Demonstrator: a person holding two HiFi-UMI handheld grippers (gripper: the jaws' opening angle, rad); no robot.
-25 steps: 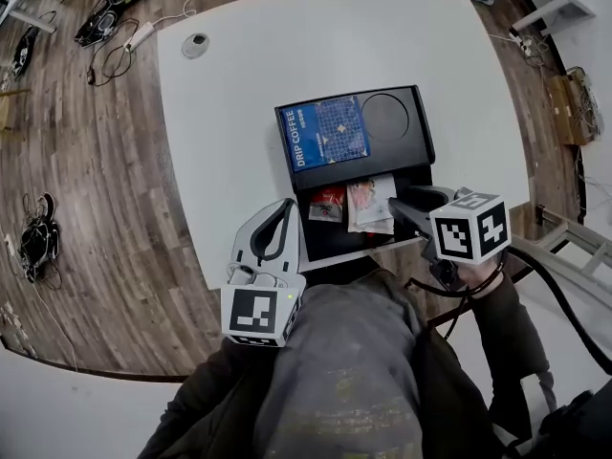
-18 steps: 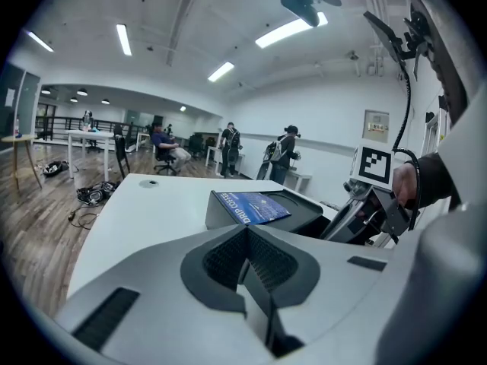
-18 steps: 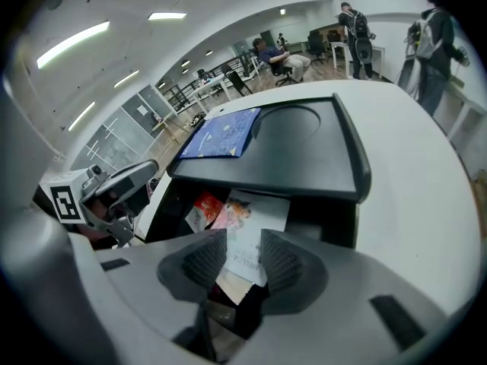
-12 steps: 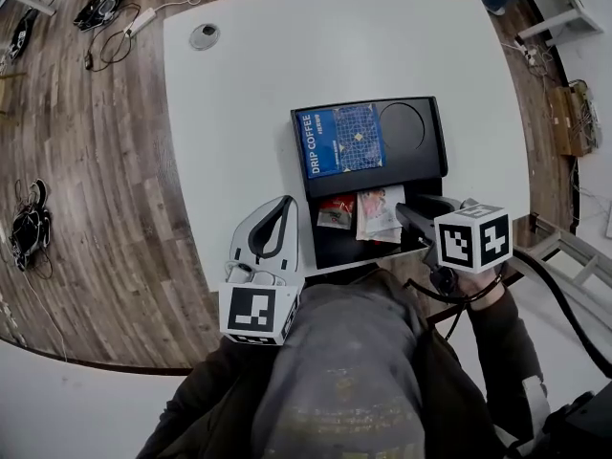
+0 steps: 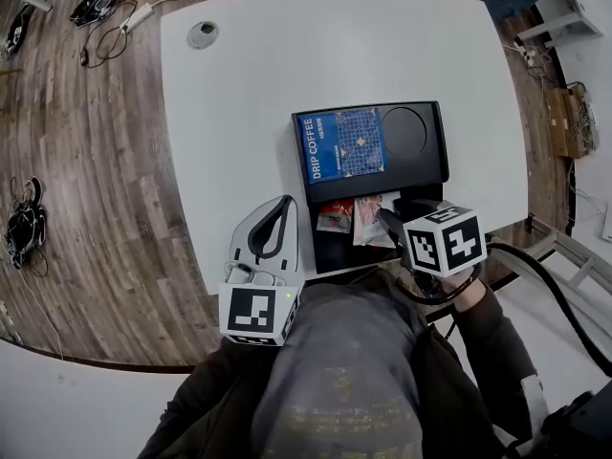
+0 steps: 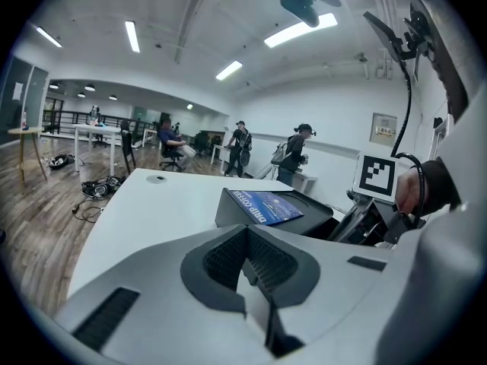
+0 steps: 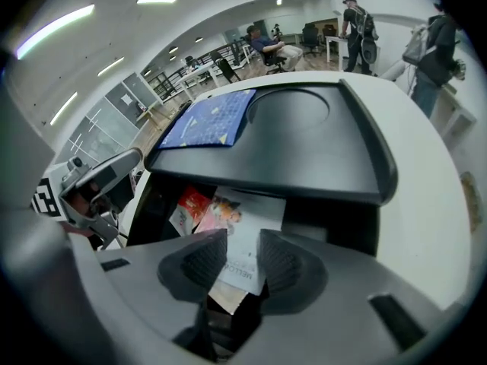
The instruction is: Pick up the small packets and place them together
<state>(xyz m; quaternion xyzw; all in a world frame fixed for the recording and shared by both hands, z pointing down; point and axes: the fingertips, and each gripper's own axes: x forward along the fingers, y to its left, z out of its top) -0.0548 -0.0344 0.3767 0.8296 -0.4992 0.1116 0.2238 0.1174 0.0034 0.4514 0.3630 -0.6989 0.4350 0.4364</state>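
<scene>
Looking down from the head view, we note the right gripper [image 5: 390, 226] pointing steeply down over the lower compartment of the black tray [image 5: 435, 156], which sits on the white table [image 5: 239, 84]. The white packet [image 5: 364, 228] lies directly under its tips. The red packet [image 5: 334, 216] lies just to that gripper's left in the same compartment, right beside the white one. Beyond the right gripper, on the tray's upper deck, rests the blue drip coffee box [image 5: 342, 143], with a round recess [image 5: 404, 130] next to it. The left gripper [image 5: 285, 210] is over the near part of the table, left of the tray and apart from both packets. Left gripper view: the jaws meet at the tips with nothing between them, and the coffee box lies ahead and slightly right. Right gripper view: the jaws stand apart, and the white packet, printed with a pink-orange picture, shows through the gap below them. We see no pad pressing on it, so we log this gripper as open and empty. The red packet sits ahead-left of these jaws, against the white packet's edge; we cannot tell whether the two touch or overlap.
</scene>
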